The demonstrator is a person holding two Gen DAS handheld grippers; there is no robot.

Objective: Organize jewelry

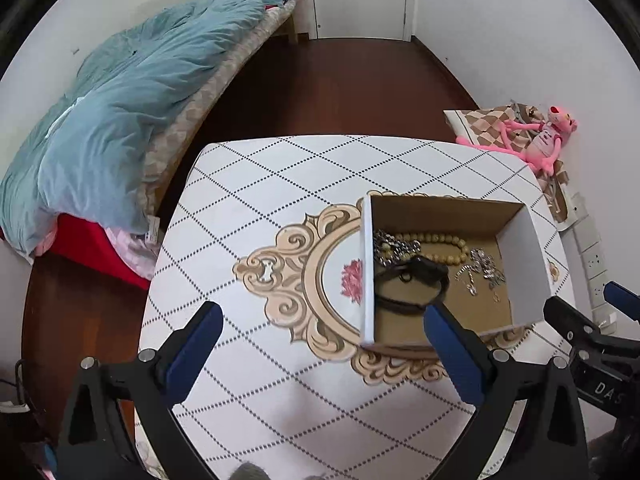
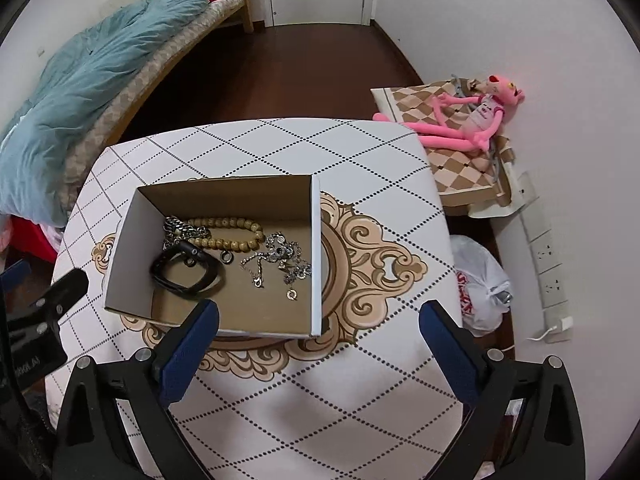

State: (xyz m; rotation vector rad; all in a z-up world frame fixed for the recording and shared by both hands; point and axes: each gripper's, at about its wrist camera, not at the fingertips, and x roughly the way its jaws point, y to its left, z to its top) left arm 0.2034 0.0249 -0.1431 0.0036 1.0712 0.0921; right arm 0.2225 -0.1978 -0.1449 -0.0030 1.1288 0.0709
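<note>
An open cardboard box (image 1: 367,272) (image 2: 316,256) stands on the patterned table. Inside lie a wooden bead bracelet (image 1: 436,240) (image 2: 236,232), a black band (image 1: 408,284) (image 2: 186,276), a dark chain (image 1: 390,246) (image 2: 178,226) and silver chains (image 1: 480,270) (image 2: 280,260). My left gripper (image 1: 324,316) is open and empty, above the table just left of the box's near corner. My right gripper (image 2: 318,312) is open and empty, just in front of the box's near wall. Each gripper shows at the edge of the other's view.
The white diamond-pattern table (image 1: 260,184) (image 2: 360,400) has a beige ornament at its middle. A bed with a teal duvet (image 1: 120,112) stands to the left. A pink plush toy (image 2: 472,120) lies on a checkered cushion at the right, with a white plastic bag (image 2: 480,280) below.
</note>
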